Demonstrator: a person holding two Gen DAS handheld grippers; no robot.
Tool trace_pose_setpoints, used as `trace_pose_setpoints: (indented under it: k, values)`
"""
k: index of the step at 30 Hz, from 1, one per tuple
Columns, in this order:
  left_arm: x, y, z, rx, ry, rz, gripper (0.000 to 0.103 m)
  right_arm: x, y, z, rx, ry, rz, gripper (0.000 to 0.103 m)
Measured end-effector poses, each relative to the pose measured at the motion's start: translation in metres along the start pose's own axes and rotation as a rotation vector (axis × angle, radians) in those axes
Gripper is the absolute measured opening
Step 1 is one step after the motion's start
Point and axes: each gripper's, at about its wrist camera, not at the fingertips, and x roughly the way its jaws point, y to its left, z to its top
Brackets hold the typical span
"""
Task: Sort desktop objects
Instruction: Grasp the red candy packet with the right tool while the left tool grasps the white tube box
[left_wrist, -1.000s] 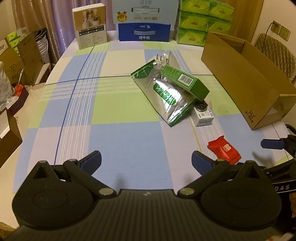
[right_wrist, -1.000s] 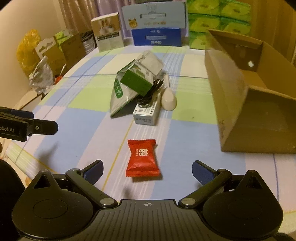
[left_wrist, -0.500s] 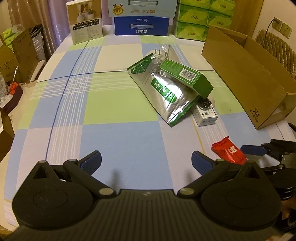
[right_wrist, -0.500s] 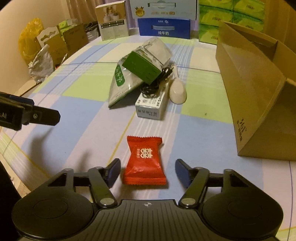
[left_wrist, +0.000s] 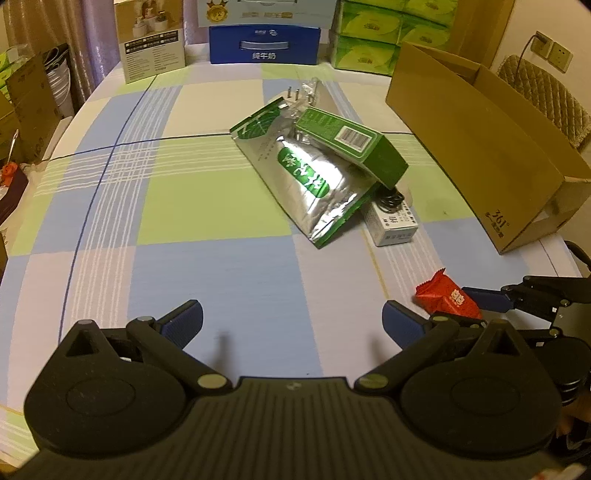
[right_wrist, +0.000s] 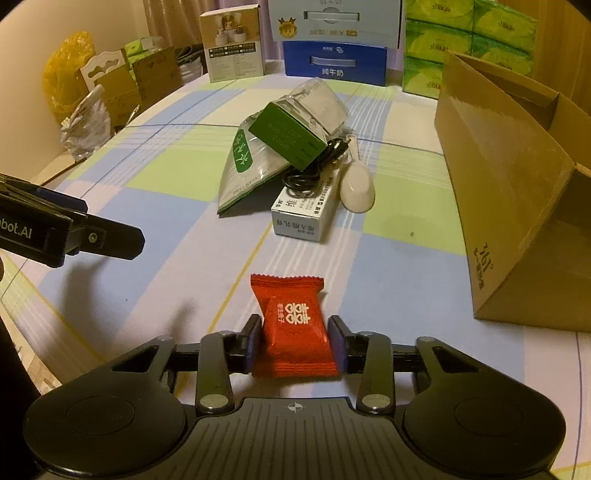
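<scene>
A red candy packet (right_wrist: 293, 325) sits between the pads of my right gripper (right_wrist: 294, 338), which is shut on it just above the checked tablecloth; the same red candy packet (left_wrist: 445, 301) shows at the right of the left wrist view. My left gripper (left_wrist: 291, 319) hangs open over bare cloth, holding nothing. Further back lies a pile: a silver-green foil pouch (left_wrist: 310, 177), a green box (left_wrist: 351, 146) on top, a black cable (right_wrist: 317, 166), a white medicine box (right_wrist: 306, 210) and a white mouse-like object (right_wrist: 357, 188).
An open brown cardboard box (right_wrist: 509, 184) stands on the right. A blue milk carton (left_wrist: 264, 44), a white product box (left_wrist: 153, 40) and green tissue packs (left_wrist: 369, 33) line the far edge. Boxes and bags (right_wrist: 92, 96) sit beside the table on the left.
My right gripper moved forward around the red candy packet and shut on it. The left gripper drifted forward a little and stayed open.
</scene>
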Motion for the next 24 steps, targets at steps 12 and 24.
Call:
trace_pose_setpoints:
  k: [12, 24]
  values:
    - [0.016, -0.028, 0.006, 0.065, -0.03, -0.06, 0.084, -0.023, -0.03, 0.009, 0.104, -0.07, -0.063, 0.025]
    - [0.061, -0.071, 0.031, 0.154, -0.069, -0.141, 0.048, -0.029, -0.058, 0.01, 0.217, -0.062, -0.112, 0.025]
